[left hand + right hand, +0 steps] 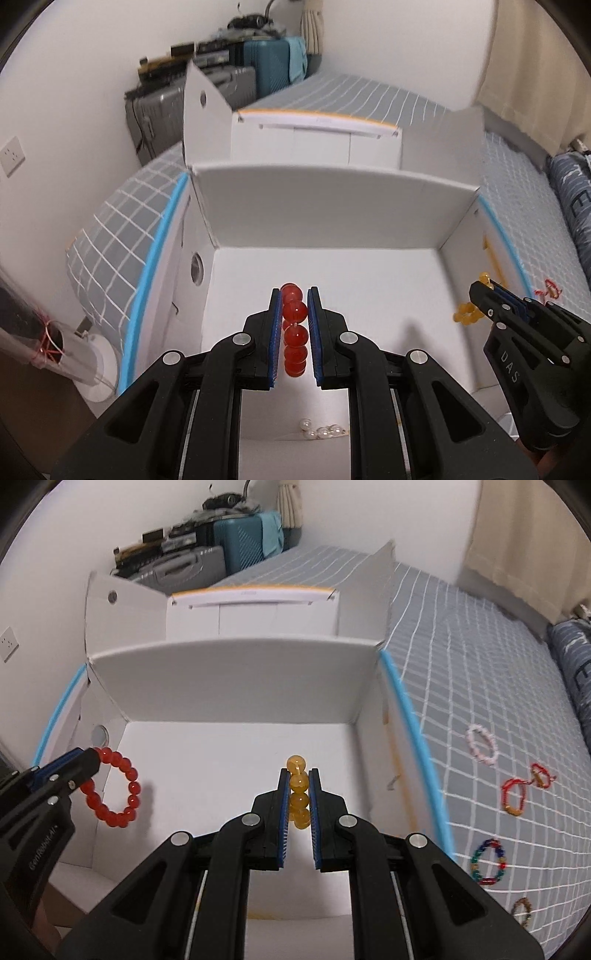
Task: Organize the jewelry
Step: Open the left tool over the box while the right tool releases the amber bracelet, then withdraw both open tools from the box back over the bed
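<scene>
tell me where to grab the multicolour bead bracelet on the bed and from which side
Come straight down from above and pinch one side of the multicolour bead bracelet, one finger inside the loop and one outside. It lies flat and open on the bedspread, apart from the other bracelets, so either long side is free.

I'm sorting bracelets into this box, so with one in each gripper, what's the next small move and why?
Probably open the left gripper: its red bracelet already hangs over the white box floor, where the pearl piece lies, so it should drop inside.
</scene>
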The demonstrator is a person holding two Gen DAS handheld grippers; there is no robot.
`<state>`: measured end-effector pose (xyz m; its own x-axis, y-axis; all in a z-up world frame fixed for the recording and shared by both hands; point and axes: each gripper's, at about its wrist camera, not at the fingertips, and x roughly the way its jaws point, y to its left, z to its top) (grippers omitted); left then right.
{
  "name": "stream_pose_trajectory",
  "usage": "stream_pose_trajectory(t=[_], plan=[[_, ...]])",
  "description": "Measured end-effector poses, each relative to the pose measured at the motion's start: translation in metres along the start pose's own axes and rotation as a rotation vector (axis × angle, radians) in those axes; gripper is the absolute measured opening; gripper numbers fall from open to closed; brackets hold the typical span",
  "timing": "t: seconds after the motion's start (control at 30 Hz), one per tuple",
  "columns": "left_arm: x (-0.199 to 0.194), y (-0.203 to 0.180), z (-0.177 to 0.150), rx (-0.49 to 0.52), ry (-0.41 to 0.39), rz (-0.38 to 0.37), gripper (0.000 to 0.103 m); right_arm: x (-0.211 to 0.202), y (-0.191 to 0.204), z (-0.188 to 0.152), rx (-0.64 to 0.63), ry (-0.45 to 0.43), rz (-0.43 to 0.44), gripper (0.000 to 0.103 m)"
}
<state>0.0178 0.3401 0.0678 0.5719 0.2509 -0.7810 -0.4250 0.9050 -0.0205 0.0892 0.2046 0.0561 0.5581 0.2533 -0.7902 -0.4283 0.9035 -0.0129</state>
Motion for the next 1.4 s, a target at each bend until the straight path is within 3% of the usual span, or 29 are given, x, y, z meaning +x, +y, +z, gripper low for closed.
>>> stream_pose_trajectory(t=[0.3,0.57,0.63,0.7,0.83,0.9,1.03,1.4], plan=[[0.026,-0.001,-0.003,0.006,0.062,0.001,0.013,0.029,0.005,-0.003,-0.001,0.106,-0.006,0.009],[0.024,-0.002,-0.004,-0.002,0.073,0.02,0.017,0.028,0.005,-0.003,0.001,0.11,-0.019,0.011],[0.024,-0.001,-0.003,-0.01,0.082,0.017,0.038,0.026,0.005,-0.002,0.004,0.109,-0.02,0.023],[0.02,0.003,-0.001,-0.028,0.071,0.017,0.048,0.02,0.002,-0.001,0.016,0.089,-0.01,0.053],[0.001,0.006,0.001,-0.035,0.016,0.027,0.074,0.0,-0.004,0.003,0.033,0.019,-0.007,0.075],[-0.008,0.006,0.001,-0.035,-0.007,0.029,0.078,-0.012,-0.007,0.005,0.036,-0.018,-0.008,0.084],[-0.024,0.001,0.002,-0.03,-0.054,0.037,0.092,-0.034,-0.016,0.006,0.043,-0.1,-0.059,0.094],[-0.058,-0.041,0.002,-0.014,-0.146,-0.047,0.097,-0.081,-0.08,-0.013,0.099,-0.158,-0.102,0.096]])
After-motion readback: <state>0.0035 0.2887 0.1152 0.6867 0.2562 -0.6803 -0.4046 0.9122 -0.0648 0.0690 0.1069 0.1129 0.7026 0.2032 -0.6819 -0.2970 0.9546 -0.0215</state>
